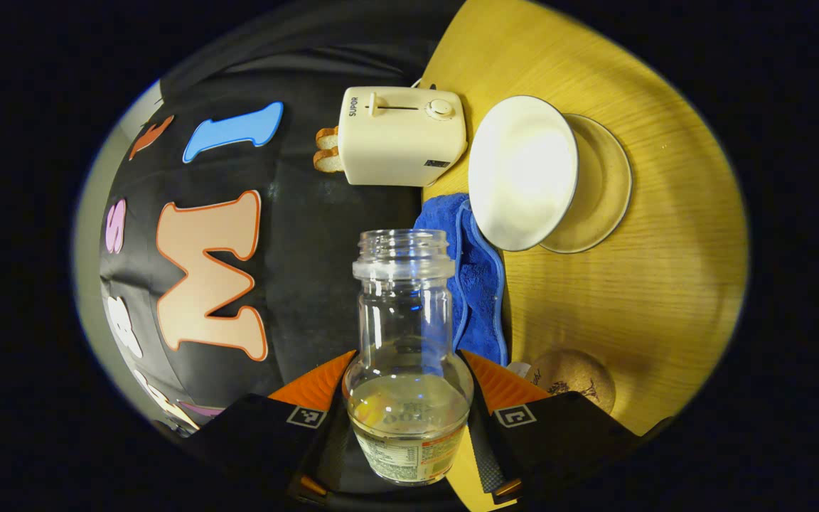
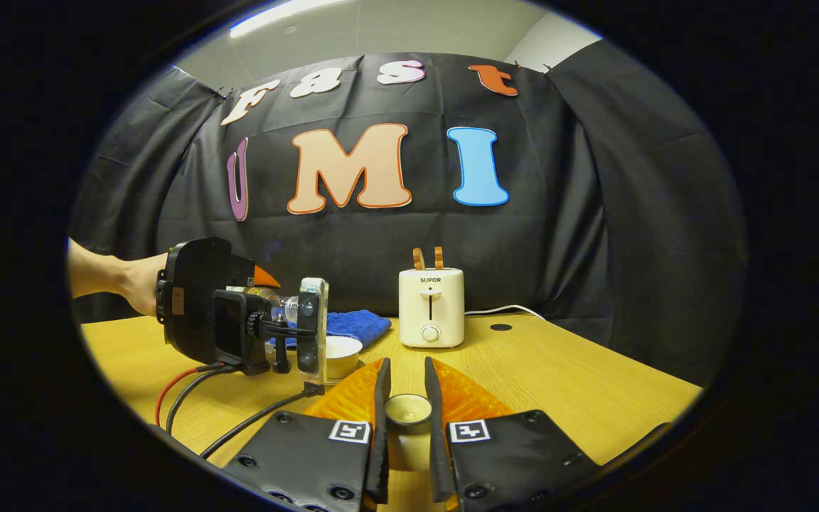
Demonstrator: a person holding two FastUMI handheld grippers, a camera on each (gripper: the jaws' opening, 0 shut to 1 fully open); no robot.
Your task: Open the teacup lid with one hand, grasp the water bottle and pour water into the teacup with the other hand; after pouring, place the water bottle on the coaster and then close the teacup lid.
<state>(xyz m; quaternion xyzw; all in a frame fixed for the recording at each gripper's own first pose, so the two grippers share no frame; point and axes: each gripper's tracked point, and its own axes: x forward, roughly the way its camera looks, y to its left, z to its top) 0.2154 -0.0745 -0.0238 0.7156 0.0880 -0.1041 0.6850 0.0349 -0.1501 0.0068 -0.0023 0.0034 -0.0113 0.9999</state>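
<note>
Between the left gripper fingers sits the clear water bottle, clamped on both sides and tipped sideways, its open mouth just beside the white teacup on its saucer. Right gripper fingers squeeze the small teacup lid above the wooden worktop. Near the blue cloth lies the cork coaster.

bare table right of toaster | left: cloth, teacup
</note>
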